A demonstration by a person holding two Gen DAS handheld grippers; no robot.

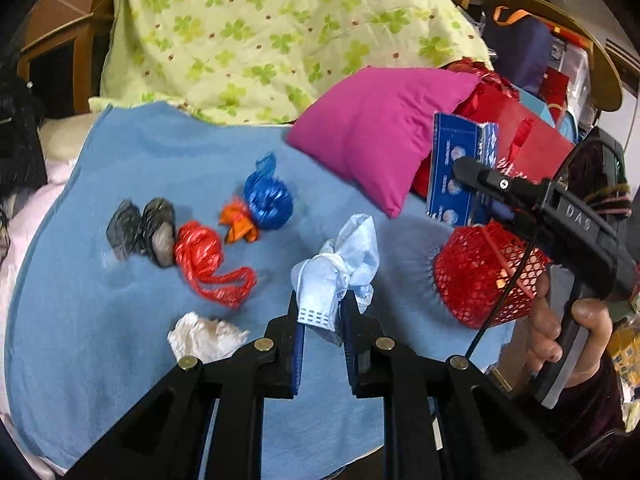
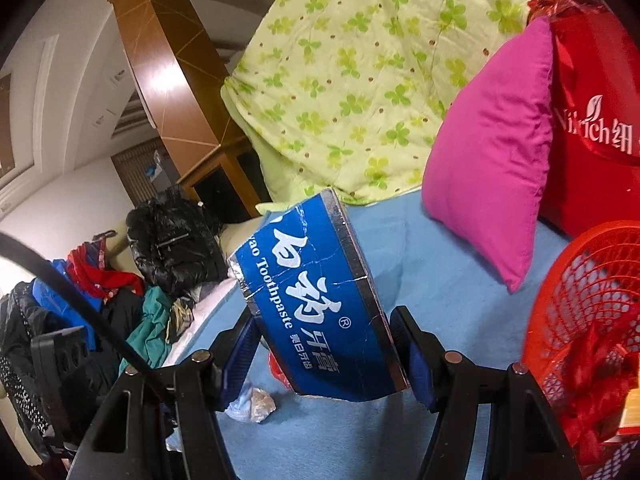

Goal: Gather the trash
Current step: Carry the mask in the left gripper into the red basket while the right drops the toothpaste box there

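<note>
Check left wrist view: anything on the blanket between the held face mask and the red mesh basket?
Nothing. In the left wrist view, only bare blue blanket lies between the face mask and the red mesh basket.

Left wrist view above blue blanket (image 1: 120,320), facing quilt (image 1: 260,32); right wrist view lower, closer, sharing pink pillow (image 2: 492,168).

The left claw (image 1: 320,312) points forward and a little downward, and its two blue pads (image 1: 299,344) are pressed narrowly on a light blue cloth piece (image 1: 340,268). The right claw (image 2: 326,344) is held more to the right (its black body is gripped from below by the person's right hand (image 1: 560,332)); its jaws stand wider, clamped on both sides of a blue toothpaste box (image 2: 316,304).
</note>
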